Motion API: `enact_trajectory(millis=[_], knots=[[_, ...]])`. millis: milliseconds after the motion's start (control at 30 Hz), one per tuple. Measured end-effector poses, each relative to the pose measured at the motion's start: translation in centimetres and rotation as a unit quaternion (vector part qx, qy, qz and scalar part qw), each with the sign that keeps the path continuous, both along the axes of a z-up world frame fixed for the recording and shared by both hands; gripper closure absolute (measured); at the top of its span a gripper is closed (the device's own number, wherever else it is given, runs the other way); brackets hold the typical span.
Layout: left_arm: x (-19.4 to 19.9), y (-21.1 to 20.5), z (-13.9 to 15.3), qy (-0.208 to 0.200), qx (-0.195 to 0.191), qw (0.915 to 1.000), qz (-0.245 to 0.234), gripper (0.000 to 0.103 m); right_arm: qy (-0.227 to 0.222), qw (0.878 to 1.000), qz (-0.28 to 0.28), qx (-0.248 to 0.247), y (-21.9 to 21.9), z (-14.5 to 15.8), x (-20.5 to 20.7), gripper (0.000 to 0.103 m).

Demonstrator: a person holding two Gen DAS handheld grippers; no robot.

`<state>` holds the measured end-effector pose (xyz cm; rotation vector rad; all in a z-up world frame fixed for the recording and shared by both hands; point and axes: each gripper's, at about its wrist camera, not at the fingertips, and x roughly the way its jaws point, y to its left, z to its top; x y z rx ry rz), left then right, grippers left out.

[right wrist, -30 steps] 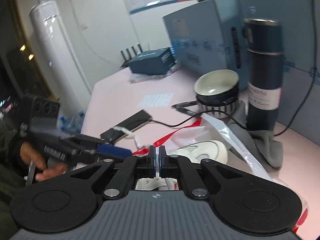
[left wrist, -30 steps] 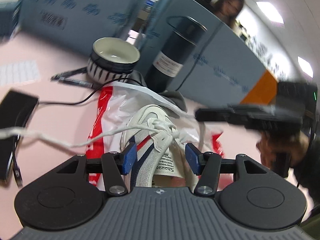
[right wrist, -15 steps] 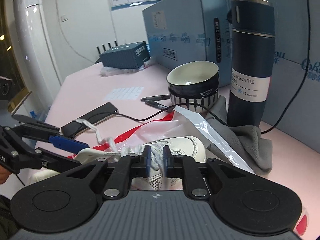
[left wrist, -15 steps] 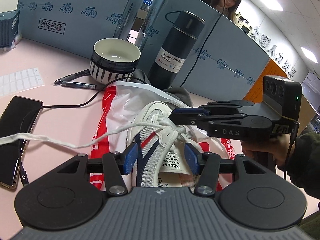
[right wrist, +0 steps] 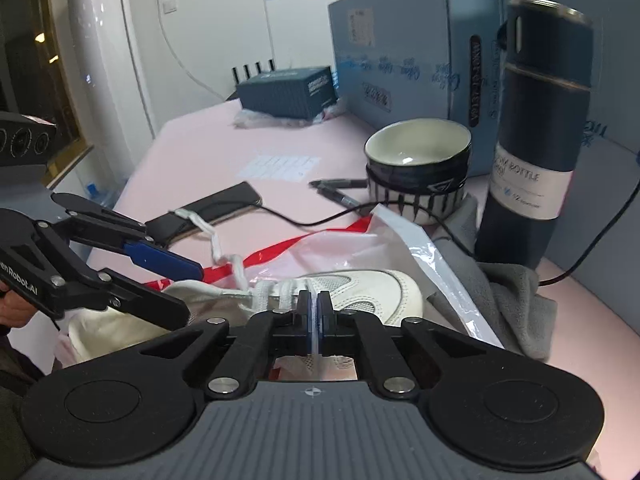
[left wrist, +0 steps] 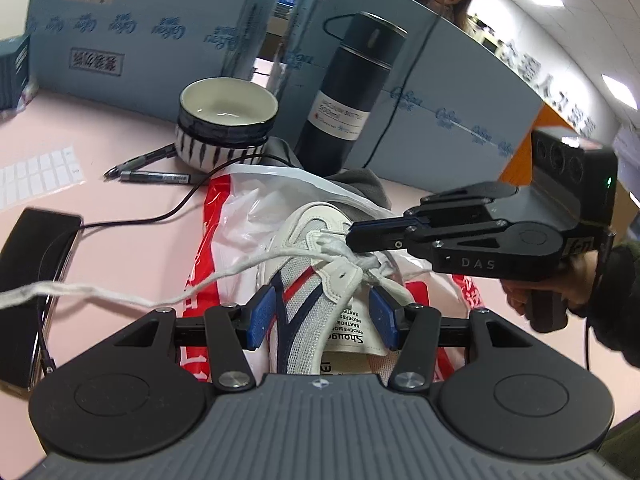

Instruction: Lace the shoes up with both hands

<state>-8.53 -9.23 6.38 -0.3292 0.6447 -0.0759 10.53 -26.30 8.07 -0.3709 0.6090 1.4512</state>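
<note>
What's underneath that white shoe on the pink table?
The white shoe lies on a red-and-white plastic bag, which spreads over the pink table. A grey cloth pokes out past the bag by the flask. Whatever lies under the bag is hidden.

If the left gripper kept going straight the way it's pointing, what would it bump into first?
Most likely the white sneaker. The left gripper has its blue pads on either side of the shoe's tongue, so the laces and knot lie right ahead. The right gripper sits just beyond, though depth is hard to judge.
</note>
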Motion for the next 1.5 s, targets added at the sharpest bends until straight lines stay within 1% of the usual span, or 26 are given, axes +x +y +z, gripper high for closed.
enact_trajectory(millis=[133,233,267,367,400,433,500,600,633,700,733,800,833,867,900,1000,1067,1167,1233,1433,1500], knots=[[0.0,-1.1,0.4,-0.012,0.053,0.9981,-0.026,0.055,0.02,1.0,-0.016,0.018,-0.7,0.6,-0.1,0.1],[-0.2,-1.5,0.7,-0.027,0.075,0.9959,-0.044,0.063,0.047,0.998,-0.036,0.036,-1.7,1.1,-0.1,0.1],[-0.3,-1.5,0.7,-0.029,0.076,0.9956,-0.046,0.069,0.064,0.996,-0.045,0.045,-2.1,1.2,0.0,0.1],[-0.6,-1.4,0.9,-0.033,0.076,0.9955,-0.046,0.078,0.119,0.988,-0.074,0.069,-3.5,1.0,0.3,0.1],[-0.6,-1.2,0.8,-0.033,0.07,0.996,-0.043,0.079,0.135,0.985,-0.079,0.077,-3.9,0.8,0.3,0.1],[-0.7,-1.0,0.8,-0.033,0.064,0.9966,-0.04,0.083,0.15,0.982,-0.082,0.085,-4.2,0.6,0.2,0.1],[-0.8,-0.5,0.7,-0.034,0.041,0.9981,-0.032,0.085,0.166,0.978,-0.086,0.09,-4.7,0.3,-0.3,0.1],[-0.8,0.6,0.4,-0.034,-0.01,0.9993,-0.016,0.085,0.174,0.977,-0.085,0.089,-5.0,-0.2,-1.4,0.1],[-0.8,1.1,0.2,-0.032,-0.029,0.999,-0.01,0.085,0.177,0.976,-0.086,0.089,-5.0,-0.4,-1.7,0.1],[-0.8,2.2,-0.3,-0.026,-0.088,0.9958,0.005,0.085,0.183,0.974,-0.09,0.093,-5.1,-0.6,-2.2,0.1],[-0.7,2.9,-0.8,-0.021,-0.129,0.9913,0.015,0.085,0.187,0.973,-0.093,0.096,-5.1,-0.7,-2.4,0.1],[-0.8,4.4,-1.9,-0.015,-0.207,0.9775,0.037,0.085,0.192,0.971,-0.1,0.1,-5.2,-0.9,-2.5,0.1],[-0.9,4.9,-2.4,-0.013,-0.239,0.9699,0.046,0.085,0.195,0.97,-0.103,0.102,-5.2,-1.1,-2.6,0.1],[-1.0,5.3,-2.8,-0.012,-0.259,0.9643,0.052,0.085,0.199,0.969,-0.106,0.104,-5.2,-1.3,-2.6,0.1],[-1.1,5.5,-3.0,-0.012,-0.269,0.9616,0.055,0.085,0.201,0.968,-0.108,0.105,-5.2,-1.5,-2.7,0.1],[-1.0,5.7,-3.2,-0.009,-0.285,0.9569,0.057,0.084,0.205,0.966,-0.115,0.108,-5.1,-1.8,-2.8,0.1],[-1.0,5.9,-3.5,-0.008,-0.297,0.953,0.06,0.081,0.206,0.965,-0.119,0.11,-5.0,-1.8,-2.9,0.1],[-1.1,6.3,-4.0,-0.006,-0.318,0.9456,0.068,0.079,0.209,0.964,-0.12,0.112,-4.8,-1.8,-3.0,0.1],[-1.2,6.4,-4.2,-0.007,-0.324,0.9435,0.071,0.079,0.211,0.964,-0.118,0.113,-4.6,-1.8,-3.0,0.1],[-1.2,6.6,-4.4,-0.005,-0.33,0.9412,0.075,0.078,0.214,0.962,-0.127,0.115,-4.3,-2.0,-3.0,0.1],[-1.3,6.7,-4.6,-0.002,-0.336,0.9384,0.081,0.075,0.215,0.961,-0.128,0.117,-4.1,-1.9,-2.9,0.1]])
